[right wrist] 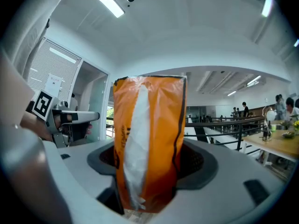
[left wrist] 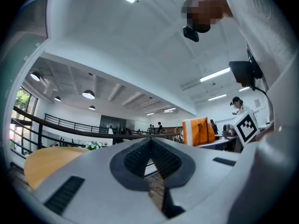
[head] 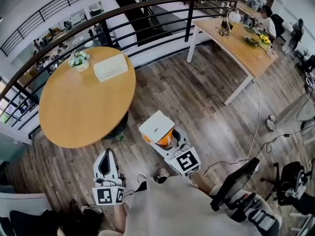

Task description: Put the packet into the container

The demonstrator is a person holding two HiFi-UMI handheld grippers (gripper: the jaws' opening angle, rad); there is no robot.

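Packet, orange with a white stripe, looks light, crinkly and probably slippery, so it is best pinched low across its flat faces. It stands upright, clamped in the right claw, close before the person's body. At its 9 o'clock, the left claw is together and empty.

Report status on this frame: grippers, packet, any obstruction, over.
Right gripper shut on orange packet, upright, short of the round table. Left gripper shut, empty. White box on that table; path looks clear.
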